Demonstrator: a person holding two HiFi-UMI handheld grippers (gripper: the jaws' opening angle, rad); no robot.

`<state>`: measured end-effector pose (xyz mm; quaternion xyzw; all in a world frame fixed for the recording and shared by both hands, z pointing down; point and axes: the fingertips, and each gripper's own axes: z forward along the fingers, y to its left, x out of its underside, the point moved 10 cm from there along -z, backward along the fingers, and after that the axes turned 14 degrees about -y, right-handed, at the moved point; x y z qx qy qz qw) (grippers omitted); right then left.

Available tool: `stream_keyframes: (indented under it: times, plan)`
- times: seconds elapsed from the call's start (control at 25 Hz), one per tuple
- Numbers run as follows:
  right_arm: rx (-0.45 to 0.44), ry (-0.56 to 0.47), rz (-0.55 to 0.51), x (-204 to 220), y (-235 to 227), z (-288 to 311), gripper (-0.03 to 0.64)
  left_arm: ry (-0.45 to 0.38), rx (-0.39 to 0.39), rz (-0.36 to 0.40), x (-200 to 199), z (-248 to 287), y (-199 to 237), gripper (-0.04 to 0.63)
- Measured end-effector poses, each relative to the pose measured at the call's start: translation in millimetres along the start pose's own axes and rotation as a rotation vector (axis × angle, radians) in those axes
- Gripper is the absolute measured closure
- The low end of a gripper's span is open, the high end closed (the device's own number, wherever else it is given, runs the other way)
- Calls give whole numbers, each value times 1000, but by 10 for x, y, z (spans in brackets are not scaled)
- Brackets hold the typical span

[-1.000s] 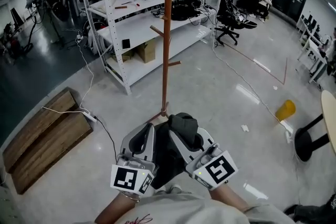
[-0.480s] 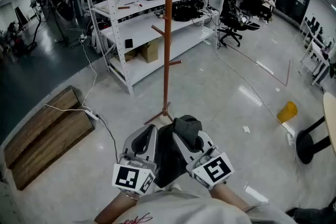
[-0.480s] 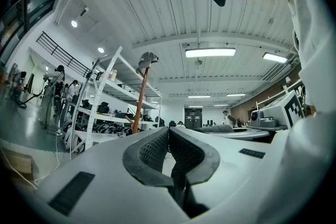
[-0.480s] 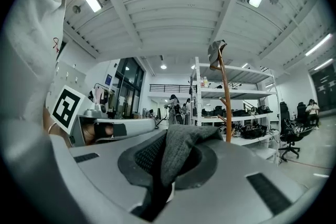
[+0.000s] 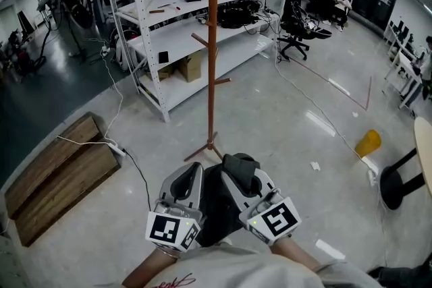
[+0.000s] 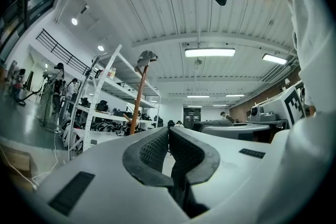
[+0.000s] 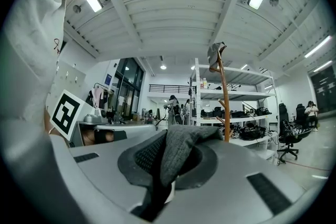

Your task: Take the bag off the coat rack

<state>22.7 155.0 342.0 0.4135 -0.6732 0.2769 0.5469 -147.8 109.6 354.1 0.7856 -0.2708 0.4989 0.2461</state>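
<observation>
The left gripper (image 5: 192, 175) and the right gripper (image 5: 235, 180) both pinch the bag (image 5: 214, 209) with closed fingers. Squeeze tight and move away from the coat rack (image 5: 212, 44) at 12 o'clock.

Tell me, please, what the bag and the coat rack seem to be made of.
The bag looks like soft woven fabric, matte dark grey: a fine weave shows and it folds limply. The coat rack looks like wood, possibly painted metal: reddish brown, smooth, with angled pegs.
</observation>
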Motion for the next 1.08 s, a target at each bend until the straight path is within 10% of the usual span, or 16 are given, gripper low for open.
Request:
stream_keyframes:
  times: [1.08]
  plan:
    - [-13,-3,-64,-16,-143,130,580,-14,-13,7,34,180,77,577]
